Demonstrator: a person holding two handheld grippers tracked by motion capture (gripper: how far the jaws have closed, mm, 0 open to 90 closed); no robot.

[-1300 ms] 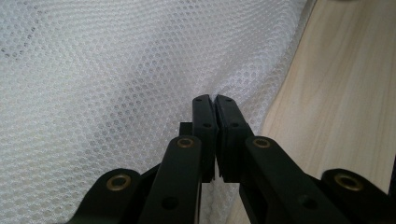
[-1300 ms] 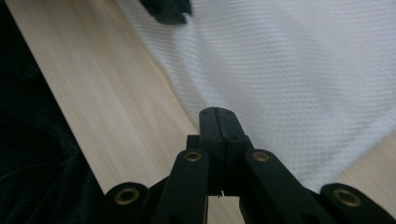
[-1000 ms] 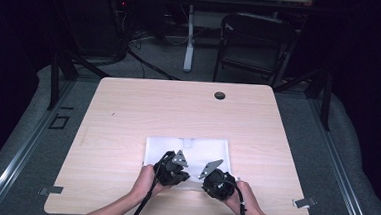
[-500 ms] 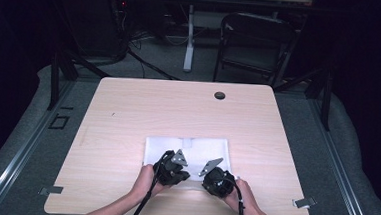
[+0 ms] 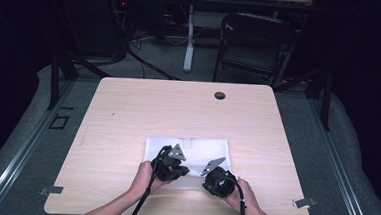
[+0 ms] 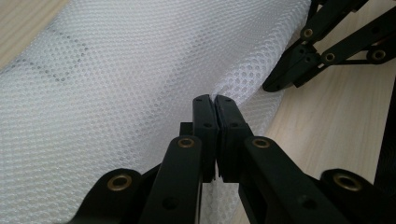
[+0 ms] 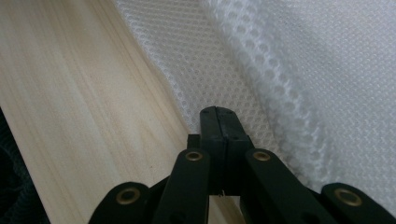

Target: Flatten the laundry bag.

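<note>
Dark room behind, cables and a chair (image 5: 255, 46) on the floor past the far edge; pale wood worktop (image 5: 128, 113) in front of me. White mesh cloth (image 5: 196, 150) lies flat on the near middle of the worktop, a bit right of centre. Both my hands come in from the near edge, one tool each, both at the cloth's near edge.

My left tool (image 6: 215, 100) – jaws pressed together, pinching a fold of the mesh; the fabric bunches up right at the tips. From the high view it sits over the cloth's near-left part, my left hand (image 5: 144, 177) behind it.

My right tool (image 7: 218, 112) – jaws also pressed together, tips on the mesh border just beside bare wood; the cloth edge seems nipped between them. My right hand (image 5: 241, 193) holds it at the near-right corner. The two tools are near each other, not touching.
</note>
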